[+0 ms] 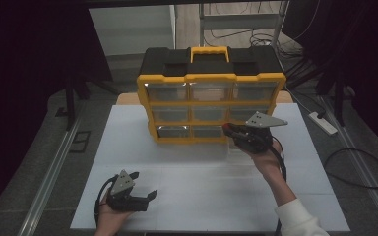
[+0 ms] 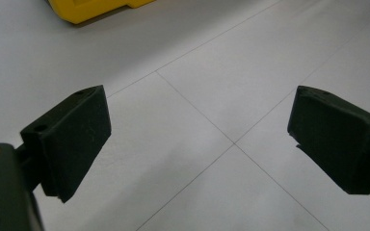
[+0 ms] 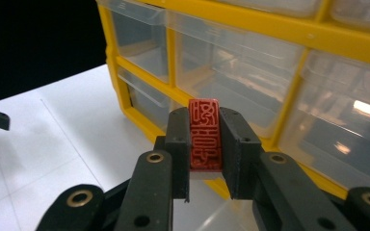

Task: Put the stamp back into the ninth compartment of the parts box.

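Two black jaws of the right gripper [image 3: 205, 144] are pressed against the flat sides of a small red rectangular seal stamp [image 3: 204, 134], whose carved face (raised characters, too small to read) is turned to the right gripper view's camera. The stamp is held off the table, just in front of the lower right drawers of a yellow-framed plastic organiser box with clear drawers [image 1: 210, 105], which has a black top and a yellow handle. In the high view the right gripper [image 1: 232, 132] sits at the box's lower right corner, the person's hand and white sleeve trailing back from it.

The left gripper [image 2: 200, 139] has its jaws spread wide with nothing between them, hovering low over the white tabletop [image 2: 231, 77]. From above it lies near the table's front left [image 1: 145, 189], well apart from the box.
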A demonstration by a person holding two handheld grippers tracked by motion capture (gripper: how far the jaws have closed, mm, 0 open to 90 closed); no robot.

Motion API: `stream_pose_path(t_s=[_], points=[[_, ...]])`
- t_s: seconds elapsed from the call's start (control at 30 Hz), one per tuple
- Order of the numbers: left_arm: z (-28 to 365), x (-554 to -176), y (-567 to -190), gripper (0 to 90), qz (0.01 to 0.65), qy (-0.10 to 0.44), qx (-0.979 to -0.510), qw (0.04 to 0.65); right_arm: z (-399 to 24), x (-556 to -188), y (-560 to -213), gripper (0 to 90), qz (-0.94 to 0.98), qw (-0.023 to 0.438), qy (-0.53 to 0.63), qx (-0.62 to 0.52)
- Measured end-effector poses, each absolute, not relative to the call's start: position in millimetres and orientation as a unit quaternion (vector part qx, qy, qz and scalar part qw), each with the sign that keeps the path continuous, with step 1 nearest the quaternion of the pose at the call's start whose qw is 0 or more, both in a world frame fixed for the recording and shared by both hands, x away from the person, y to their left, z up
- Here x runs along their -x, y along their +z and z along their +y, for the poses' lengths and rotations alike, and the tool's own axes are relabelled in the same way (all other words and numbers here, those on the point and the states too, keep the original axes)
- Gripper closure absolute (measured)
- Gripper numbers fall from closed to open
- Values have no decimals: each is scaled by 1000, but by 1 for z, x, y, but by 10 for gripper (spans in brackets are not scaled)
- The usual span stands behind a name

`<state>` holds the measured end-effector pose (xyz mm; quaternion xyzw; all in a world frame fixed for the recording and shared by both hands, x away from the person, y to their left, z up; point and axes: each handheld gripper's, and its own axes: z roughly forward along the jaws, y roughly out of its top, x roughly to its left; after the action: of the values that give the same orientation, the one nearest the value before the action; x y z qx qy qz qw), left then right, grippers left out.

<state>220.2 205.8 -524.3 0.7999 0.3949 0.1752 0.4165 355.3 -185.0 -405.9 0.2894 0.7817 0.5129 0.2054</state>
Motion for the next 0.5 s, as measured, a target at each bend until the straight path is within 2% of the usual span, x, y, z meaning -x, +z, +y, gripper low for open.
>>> stream_pose_path(t_s=[0.5], points=[[206, -220, -524, 82, 395, 175, -800, 417, -210, -366, -409, 752, 780, 214, 493, -319]])
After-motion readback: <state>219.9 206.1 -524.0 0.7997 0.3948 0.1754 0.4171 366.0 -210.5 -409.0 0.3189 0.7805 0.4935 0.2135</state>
